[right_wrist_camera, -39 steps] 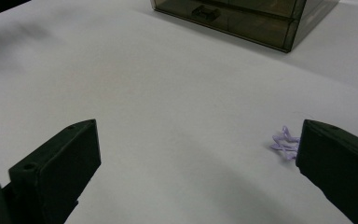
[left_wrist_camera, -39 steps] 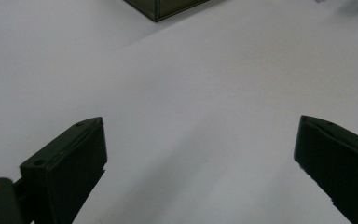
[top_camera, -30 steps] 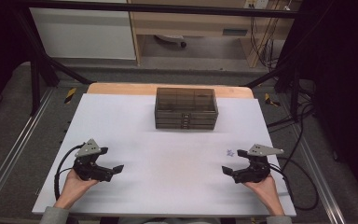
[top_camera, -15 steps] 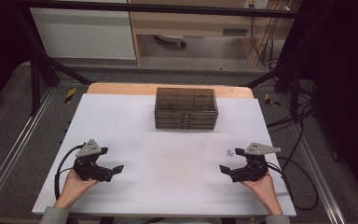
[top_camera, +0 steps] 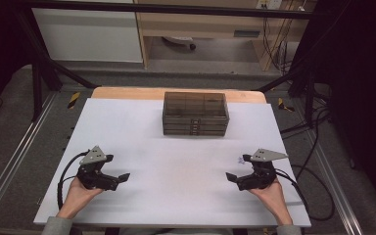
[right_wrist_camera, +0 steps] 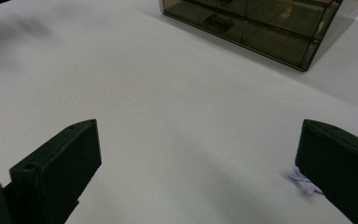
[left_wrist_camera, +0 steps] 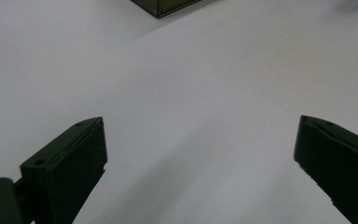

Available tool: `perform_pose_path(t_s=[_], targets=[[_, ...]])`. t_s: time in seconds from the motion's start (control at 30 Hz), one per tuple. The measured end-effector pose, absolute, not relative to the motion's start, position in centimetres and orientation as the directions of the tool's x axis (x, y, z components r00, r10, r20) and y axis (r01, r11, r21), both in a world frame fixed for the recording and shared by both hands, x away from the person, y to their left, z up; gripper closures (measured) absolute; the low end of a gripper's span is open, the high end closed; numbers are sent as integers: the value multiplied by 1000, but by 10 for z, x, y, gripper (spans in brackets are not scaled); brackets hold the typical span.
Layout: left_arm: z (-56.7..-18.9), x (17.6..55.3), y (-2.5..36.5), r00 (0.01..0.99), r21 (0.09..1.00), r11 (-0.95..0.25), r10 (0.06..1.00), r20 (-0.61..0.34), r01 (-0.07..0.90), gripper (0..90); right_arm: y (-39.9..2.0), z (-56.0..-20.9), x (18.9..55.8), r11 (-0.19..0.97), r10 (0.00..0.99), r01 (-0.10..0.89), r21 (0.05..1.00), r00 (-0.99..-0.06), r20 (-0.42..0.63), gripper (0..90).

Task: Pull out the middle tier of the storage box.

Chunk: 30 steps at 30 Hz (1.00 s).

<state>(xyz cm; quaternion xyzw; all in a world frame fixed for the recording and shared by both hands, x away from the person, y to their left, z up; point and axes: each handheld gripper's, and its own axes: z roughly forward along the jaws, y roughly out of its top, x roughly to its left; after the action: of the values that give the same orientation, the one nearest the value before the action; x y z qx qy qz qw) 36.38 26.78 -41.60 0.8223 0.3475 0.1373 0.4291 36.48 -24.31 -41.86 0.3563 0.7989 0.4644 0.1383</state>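
**Both grippers low over the table, jaws wide, nothing held**

High view: the white table (top_camera: 176,147) carries a smoked, see-through drawer box (top_camera: 195,113) at its far middle, just in front of the wooden strip at the far edge. The box stands square to the table, its drawer fronts toward the person.

Left gripper (top_camera: 120,177): held in the left hand (top_camera: 78,193) at the near left of the table, pointing inward to the table's middle. In the left gripper view its jaws stand wide apart with bare table between them; a corner of the drawer box (left_wrist_camera: 165,5) shows at the top edge, well apart.

Right gripper (top_camera: 232,178): held in the right hand (top_camera: 269,193) at the near right, also pointing inward. Jaws wide apart, empty. A small pale purple piece (right_wrist_camera: 304,181) lies on the table just beside the right-hand jaw in the right gripper view; contact cannot be told. In the high view it (top_camera: 242,159) lies just beyond the gripper. The drawer box (right_wrist_camera: 256,28) is well ahead.

The grippers are well apart.
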Motion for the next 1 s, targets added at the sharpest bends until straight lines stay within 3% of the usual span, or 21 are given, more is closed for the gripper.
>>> perform_pose_path(t_s=[1.0], targets=[[-417,364,268,722,799,-391,687,-76,457,23,-213,-413,375,397,670,406,823,-741,43,8]])
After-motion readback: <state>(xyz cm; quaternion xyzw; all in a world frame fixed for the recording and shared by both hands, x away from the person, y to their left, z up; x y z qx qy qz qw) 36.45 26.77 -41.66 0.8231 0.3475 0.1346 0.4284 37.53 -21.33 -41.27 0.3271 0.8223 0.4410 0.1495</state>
